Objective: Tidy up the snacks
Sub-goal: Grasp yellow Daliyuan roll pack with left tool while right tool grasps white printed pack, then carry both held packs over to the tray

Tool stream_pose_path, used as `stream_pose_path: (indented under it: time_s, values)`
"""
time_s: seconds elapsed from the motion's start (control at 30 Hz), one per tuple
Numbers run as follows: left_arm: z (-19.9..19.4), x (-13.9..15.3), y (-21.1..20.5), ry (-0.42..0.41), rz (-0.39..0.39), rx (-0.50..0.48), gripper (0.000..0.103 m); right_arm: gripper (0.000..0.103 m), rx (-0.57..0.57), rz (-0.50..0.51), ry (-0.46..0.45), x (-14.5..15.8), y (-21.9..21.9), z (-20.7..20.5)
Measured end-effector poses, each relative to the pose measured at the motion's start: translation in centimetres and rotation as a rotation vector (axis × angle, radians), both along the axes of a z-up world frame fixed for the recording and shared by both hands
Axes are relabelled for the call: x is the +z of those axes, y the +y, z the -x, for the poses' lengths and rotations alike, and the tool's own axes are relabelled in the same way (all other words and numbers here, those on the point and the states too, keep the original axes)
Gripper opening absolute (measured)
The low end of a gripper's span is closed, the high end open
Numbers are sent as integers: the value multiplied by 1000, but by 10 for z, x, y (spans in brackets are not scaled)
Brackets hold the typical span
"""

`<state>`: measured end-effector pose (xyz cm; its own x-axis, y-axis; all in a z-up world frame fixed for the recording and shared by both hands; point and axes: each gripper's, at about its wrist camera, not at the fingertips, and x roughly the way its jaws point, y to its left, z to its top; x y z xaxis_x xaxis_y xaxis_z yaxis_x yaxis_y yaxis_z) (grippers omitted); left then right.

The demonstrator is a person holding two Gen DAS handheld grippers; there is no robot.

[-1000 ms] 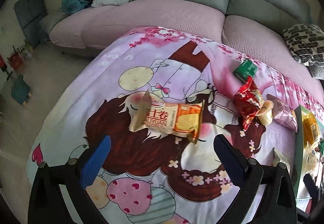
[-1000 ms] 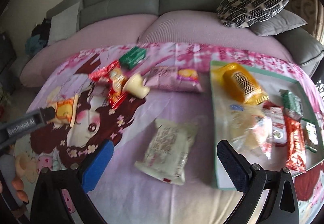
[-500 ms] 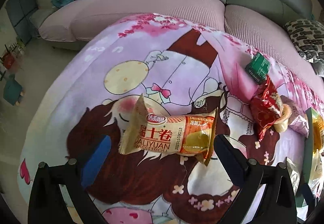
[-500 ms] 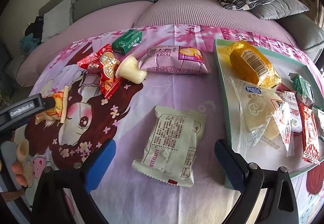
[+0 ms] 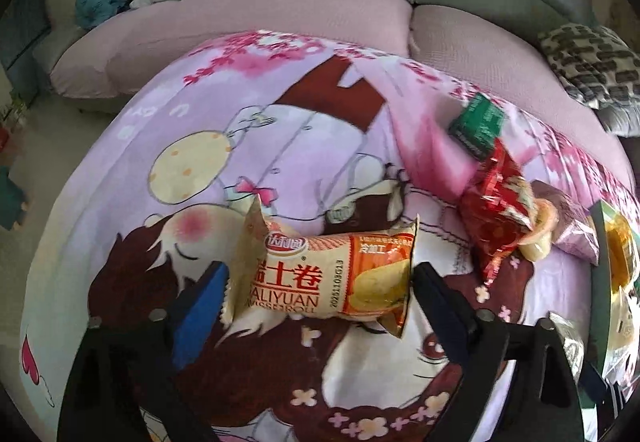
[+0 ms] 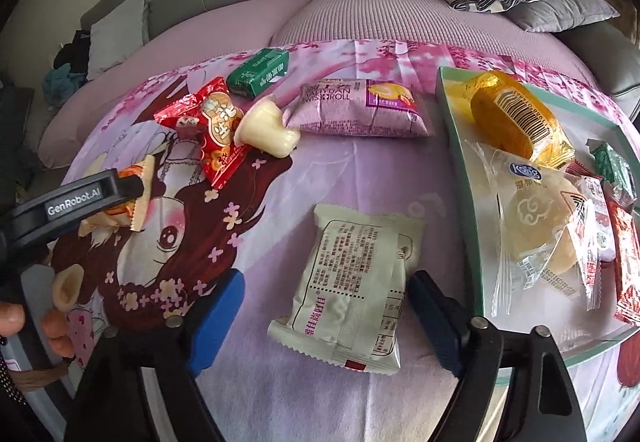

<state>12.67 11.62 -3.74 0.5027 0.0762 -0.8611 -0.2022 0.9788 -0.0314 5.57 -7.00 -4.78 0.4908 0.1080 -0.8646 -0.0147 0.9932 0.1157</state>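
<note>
From where I stood, the left gripper (image 5: 318, 282) had come down over the last second until its two blue-padded fingers stood either side of the orange-and-cream Swiss roll packet (image 5: 326, 274), which earlier had lain well ahead of them. The jaws were spread wide, touching the crimped ends at most and not yet squeezing. The packet lay flat on the pink cartoon-printed cloth (image 5: 200, 102).

The right gripper (image 6: 324, 312) had likewise closed in on the pale green flat snack packet (image 6: 354, 288), jaws apart, straddling its near end. That packet lay on the cloth just beside the green-rimmed tray (image 6: 460, 146), where several snacks already sat.

I judged both claws were placed for a pick, with closing next. Slippery wrappers could slide out.
</note>
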Motion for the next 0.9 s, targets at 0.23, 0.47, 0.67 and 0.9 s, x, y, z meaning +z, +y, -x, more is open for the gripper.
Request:
stream_pose_path:
  time_s: [0.23, 0.47, 0.67, 0.9]
  values:
    - [3, 2, -18, 3, -6, -73, 78, 61, 38, -1, -5, 0, 6, 0]
    - [10, 5, -28, 9, 4, -95, 70, 54, 80, 23, -12, 0, 13, 2]
    - [15, 9, -35, 5, 20, -104, 67, 54, 72, 14, -40, 8, 8, 4]
    - [23, 29, -39, -40, 20, -111, 67, 54, 54, 4, -69, 19, 1, 6]
